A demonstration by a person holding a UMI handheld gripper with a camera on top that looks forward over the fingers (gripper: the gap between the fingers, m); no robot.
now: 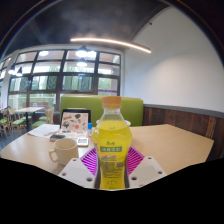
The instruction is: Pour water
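1. Between my fingers [111,168] stands the bottle [111,140], its lower half flanked by my magenta pads [90,161]. Both pads look pressed to its sides, so I judge I am clamped on it, low on the body.
2. It is a clear plastic bottle of yellow drink with an orange cap [113,101] in place. Nearly full, I'd expect it to feel fairly heavy and to slosh when tipped. The thin walls will likely give under a hard squeeze and the wrap may be slick, so a firm hold at the label band suits it best.
3. Its label [111,152] is green and white with small print I cannot read; no brand can be made out.
4. Just beside it on the wooden worktop [170,140] sits a pale mug [64,151], the likely target for pouring.
5. Beyond, an open laptop [74,122] rests near a green bench back, with windows behind.
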